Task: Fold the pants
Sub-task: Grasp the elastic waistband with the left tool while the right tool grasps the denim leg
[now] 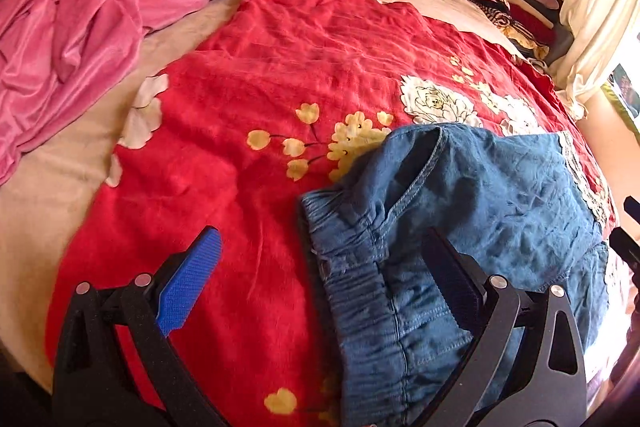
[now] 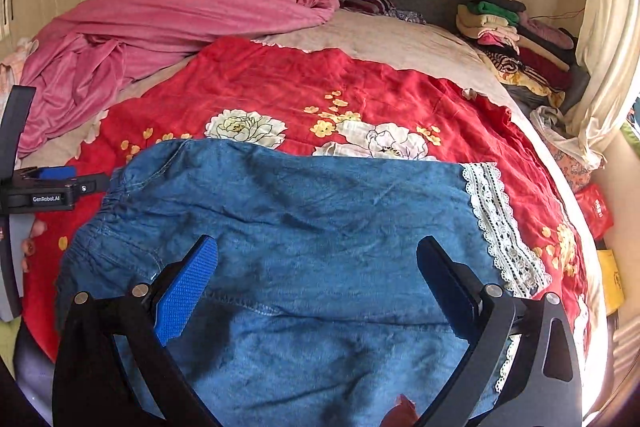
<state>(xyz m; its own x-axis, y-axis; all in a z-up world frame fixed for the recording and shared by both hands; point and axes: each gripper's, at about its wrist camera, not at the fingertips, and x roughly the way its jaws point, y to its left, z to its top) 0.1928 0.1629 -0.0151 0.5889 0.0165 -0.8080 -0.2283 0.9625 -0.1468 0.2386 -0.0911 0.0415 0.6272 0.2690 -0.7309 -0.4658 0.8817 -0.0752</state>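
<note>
Left gripper (image 1: 320, 291): fingers spread wide, nothing between them; one finger over the red floral blanket (image 1: 248, 75), the other above the elastic waistband of the blue pants (image 1: 480, 195). Contact with the cloth cannot be told. Right gripper (image 2: 318, 287): fingers equally wide apart, empty, poised above the pants (image 2: 312, 211). Pants lie spread on the blanket (image 2: 280, 83), lace-trimmed hem (image 2: 500, 227) to the right.

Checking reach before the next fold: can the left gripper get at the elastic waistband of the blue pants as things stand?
Probably yes. The left gripper has its jaws open, and the waistband of the blue pants lies between them on the red blanket, nothing covering it.
</note>
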